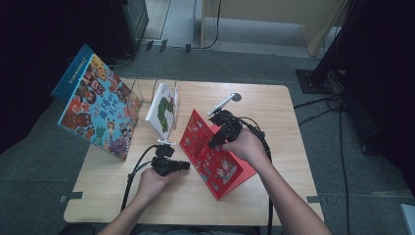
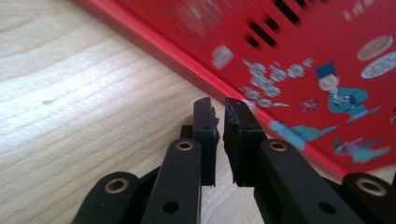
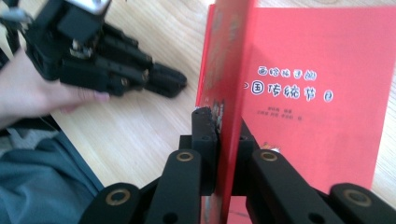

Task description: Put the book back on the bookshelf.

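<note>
A red picture book (image 1: pixel 220 166) lies at the middle of the wooden table with its front cover lifted. My right gripper (image 1: pixel 211 145) is shut on the top edge of that cover; in the right gripper view the cover (image 3: pixel 229 70) stands on edge between the pads (image 3: pixel 205 128), and the red title page (image 3: pixel 317 93) lies beyond. My left gripper (image 1: pixel 187 165) sits low on the table, just left of the book. Its jaws (image 2: pixel 220 105) stand a thin slit apart with nothing between them, tips pointing at the book's lower edge (image 2: pixel 303 60).
A large colourful book (image 1: pixel 98 105) leans at the table's far left. A white book with a green caterpillar (image 1: pixel 164 110) stands in a wire rack (image 1: pixel 139 90) behind the red one. Bare tabletop (image 1: pixel 274 112) lies to the right. Cables run across the floor at the right.
</note>
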Available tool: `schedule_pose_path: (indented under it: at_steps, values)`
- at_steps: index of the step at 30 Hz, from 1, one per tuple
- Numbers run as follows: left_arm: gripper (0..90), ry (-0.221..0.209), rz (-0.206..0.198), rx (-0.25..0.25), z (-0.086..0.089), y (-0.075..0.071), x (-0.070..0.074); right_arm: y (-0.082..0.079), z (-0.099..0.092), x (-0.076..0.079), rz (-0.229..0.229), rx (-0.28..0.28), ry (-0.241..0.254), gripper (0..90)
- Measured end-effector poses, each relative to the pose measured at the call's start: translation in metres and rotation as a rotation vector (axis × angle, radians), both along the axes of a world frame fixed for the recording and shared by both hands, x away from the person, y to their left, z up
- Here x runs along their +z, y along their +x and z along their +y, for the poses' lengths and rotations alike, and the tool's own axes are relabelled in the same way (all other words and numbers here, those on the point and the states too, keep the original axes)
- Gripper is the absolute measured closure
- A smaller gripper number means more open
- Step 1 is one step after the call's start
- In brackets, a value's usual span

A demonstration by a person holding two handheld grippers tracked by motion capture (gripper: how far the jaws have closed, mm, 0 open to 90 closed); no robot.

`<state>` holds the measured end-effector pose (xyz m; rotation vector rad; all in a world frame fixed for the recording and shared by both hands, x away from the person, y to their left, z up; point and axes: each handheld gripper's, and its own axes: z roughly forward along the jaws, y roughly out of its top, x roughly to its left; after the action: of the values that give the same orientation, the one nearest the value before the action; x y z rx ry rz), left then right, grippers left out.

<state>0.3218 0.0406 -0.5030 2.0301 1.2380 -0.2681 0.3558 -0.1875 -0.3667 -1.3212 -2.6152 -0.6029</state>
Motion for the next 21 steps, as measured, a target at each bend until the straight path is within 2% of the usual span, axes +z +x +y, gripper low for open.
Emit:
schedule_pose_path:
  at_steps: [4, 8, 15, 21]
  values:
    - [78.7, 0.01, -0.01, 0.008, 0.003, 0.001, 0.002, -0.005, 0.002, 0.005, -0.008, 0.027, -0.038, 88.3]
    - [66.7, 0.005, -0.013, 0.012, 0.006, 0.002, 0.003, -0.005, 0.003, 0.005, -0.007, 0.033, -0.038, 88.3]
    - [53.3, 0.0, -0.045, 0.007, 0.008, 0.0, 0.009, -0.001, -0.007, 0.006, 0.02, 0.025, 0.01, 88.4]
    - [47.5, -0.012, -0.051, -0.004, 0.007, 0.0, 0.014, 0.001, -0.016, 0.022, 0.015, 0.029, 0.044, 88.5]
